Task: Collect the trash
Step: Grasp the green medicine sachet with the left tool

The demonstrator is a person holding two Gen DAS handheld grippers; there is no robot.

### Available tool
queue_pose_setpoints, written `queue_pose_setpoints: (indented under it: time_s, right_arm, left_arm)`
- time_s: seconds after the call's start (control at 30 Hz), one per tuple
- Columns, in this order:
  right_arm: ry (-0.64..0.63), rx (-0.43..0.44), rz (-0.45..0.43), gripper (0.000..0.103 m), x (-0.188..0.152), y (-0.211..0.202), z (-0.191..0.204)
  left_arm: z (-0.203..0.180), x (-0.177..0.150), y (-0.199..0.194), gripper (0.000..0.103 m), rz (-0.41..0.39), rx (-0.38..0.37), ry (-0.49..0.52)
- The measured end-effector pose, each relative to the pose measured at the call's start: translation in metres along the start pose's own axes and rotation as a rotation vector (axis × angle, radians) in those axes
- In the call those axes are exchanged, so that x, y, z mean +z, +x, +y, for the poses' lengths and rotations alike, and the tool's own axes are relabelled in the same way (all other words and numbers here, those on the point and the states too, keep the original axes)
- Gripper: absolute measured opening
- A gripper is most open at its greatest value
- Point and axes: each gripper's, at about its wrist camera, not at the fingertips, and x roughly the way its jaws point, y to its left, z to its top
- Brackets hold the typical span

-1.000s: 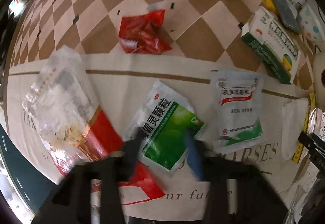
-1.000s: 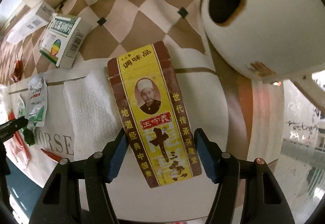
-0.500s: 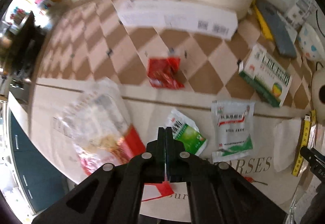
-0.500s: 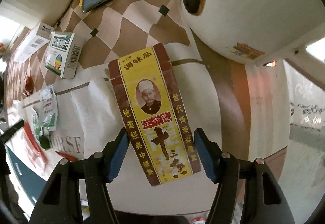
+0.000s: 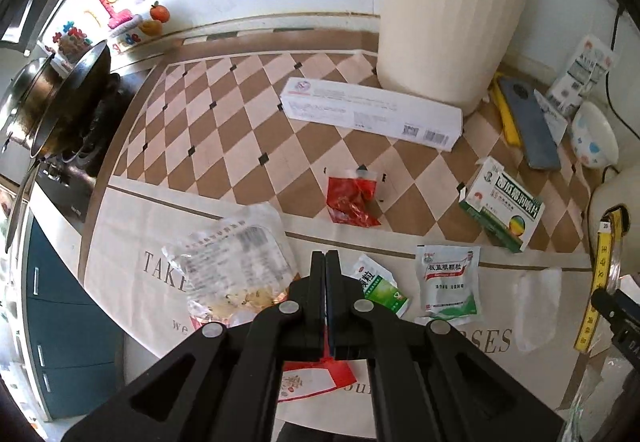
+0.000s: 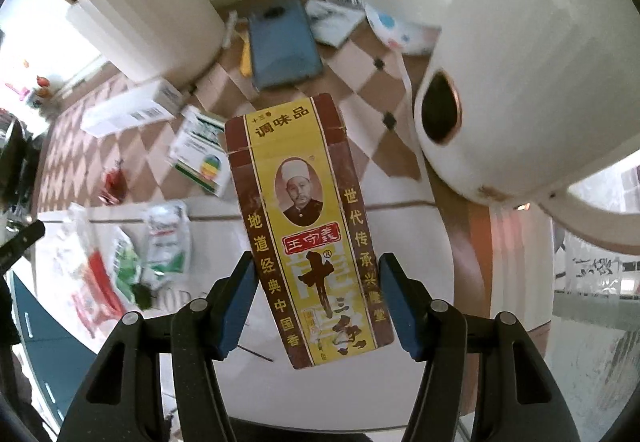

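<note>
My left gripper (image 5: 326, 256) is shut and held high over the table, and nothing shows between its jaws. A green and white sachet (image 5: 382, 288) lies on the cloth just right of its fingers, partly hidden by them. Beside that sachet lie a white sachet (image 5: 448, 282), a crumpled clear bag (image 5: 236, 262) and a red wrapper (image 5: 350, 199). My right gripper (image 6: 318, 296) is shut on a yellow and brown spice box (image 6: 308, 209), which hangs above the table. The same box shows edge-on at the right (image 5: 602, 274) of the left wrist view.
A cream utensil holder (image 5: 444, 41), a long white carton (image 5: 372, 113), a green medicine box (image 5: 502, 203), a phone (image 5: 528, 121) and a bowl (image 5: 594, 139) stand further back. A white kettle (image 6: 540, 61) looms at the right. A wok (image 5: 52, 97) sits beyond the table's left edge.
My left gripper closed over the green sachet and rose well above the table, tilting up toward the wall. My right gripper lifted the spice box off the cloth.
</note>
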Motion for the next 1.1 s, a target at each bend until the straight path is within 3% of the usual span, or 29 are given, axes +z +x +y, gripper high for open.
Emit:
queue_pose_setpoints:
  time_s: [0.07,0.2,0.33,0.4,0.47,0.6,0.67,0.73,0.8,0.9,0.93,0.97,1.0,1.03,1.1]
  right_arm:
    - [0.000,-0.002,-0.015,0.063,0.003,-0.008,0.012]
    - [0.001,0.002,-0.012,0.063,0.007,-0.010,0.014]
    - [0.005,0.013,0.015,0.063,0.003,-0.004,0.014]
    - [0.003,0.016,0.026,0.063,0.000,-0.001,0.016]
    - [0.001,0.018,0.030,0.063,-0.001,0.001,0.017]
    - [0.010,0.023,0.030,0.063,-0.002,-0.001,0.015]
    - [0.015,0.027,0.033,0.063,0.000,-0.001,0.013]
    - [0.017,0.030,0.035,0.063,0.001,0.000,0.012]
    - [0.017,0.036,0.039,0.063,0.002,0.002,0.013]
    - [0.013,0.042,0.039,0.063,0.003,0.003,0.013]
    - [0.013,0.042,0.040,0.063,0.003,0.004,0.013]
    - [0.014,0.041,0.040,0.063,0.003,0.003,0.013]
    - [0.015,0.042,0.041,0.063,0.003,0.003,0.013]
    - [0.016,0.042,0.040,0.063,0.003,0.003,0.012]
    - [0.018,0.038,0.037,0.063,0.003,0.002,0.011]
  left_arm:
    - [0.004,-0.001,0.011,0.000,0.033,-0.064,0.001]
    - [0.006,-0.013,0.063,0.005,0.187,-0.282,-0.022]
    - [0.002,-0.035,0.127,0.004,0.361,-0.342,-0.020]
    - [0.008,-0.037,0.125,0.014,0.325,-0.379,-0.036]
    - [0.012,-0.036,0.127,0.028,0.346,-0.406,-0.054]
    - [0.015,-0.033,0.121,0.037,0.315,-0.370,-0.022]
    - [0.006,-0.033,0.123,0.050,0.311,-0.331,0.048]
    - [-0.008,-0.035,0.123,0.071,0.283,-0.302,0.143]
    - [-0.024,-0.039,0.123,0.075,0.277,-0.244,0.219]
    - [-0.038,-0.044,0.123,0.073,0.236,-0.167,0.261]
    - [-0.038,-0.044,0.121,0.065,0.221,-0.170,0.248]
    - [-0.038,-0.043,0.119,0.043,0.210,-0.166,0.237]
    - [-0.038,-0.041,0.116,0.030,0.206,-0.179,0.230]
    - [-0.038,-0.039,0.113,0.000,0.218,-0.218,0.210]
    - [-0.036,-0.035,0.111,0.000,0.218,-0.210,0.181]
